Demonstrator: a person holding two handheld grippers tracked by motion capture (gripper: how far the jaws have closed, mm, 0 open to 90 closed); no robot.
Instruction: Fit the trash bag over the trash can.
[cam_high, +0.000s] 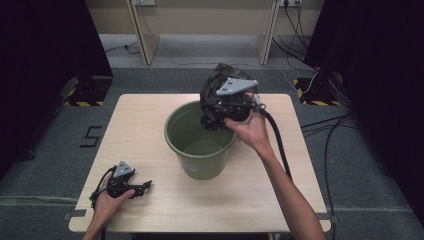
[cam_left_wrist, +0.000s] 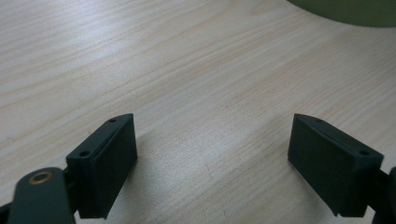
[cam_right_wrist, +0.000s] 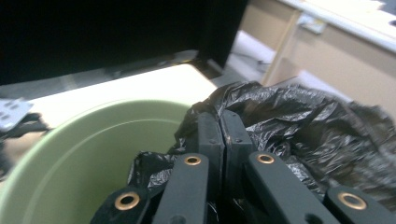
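L gripper (cam_high: 145, 187) rests low on the table (cam_high: 250, 200) at the near left corner, jaws spread wide w/ nothing between them, just bare wood in the gap. Green bucket (cam_high: 200, 150) stands mid-table, upright. R gripper (cam_right_wrist: 223, 135) is up over the bucket's far right rim, jaws clamped on a crumpled black plastic bag (cam_right_wrist: 303, 126); bag hangs partly over the rim, bulk of it outside toward the far side.
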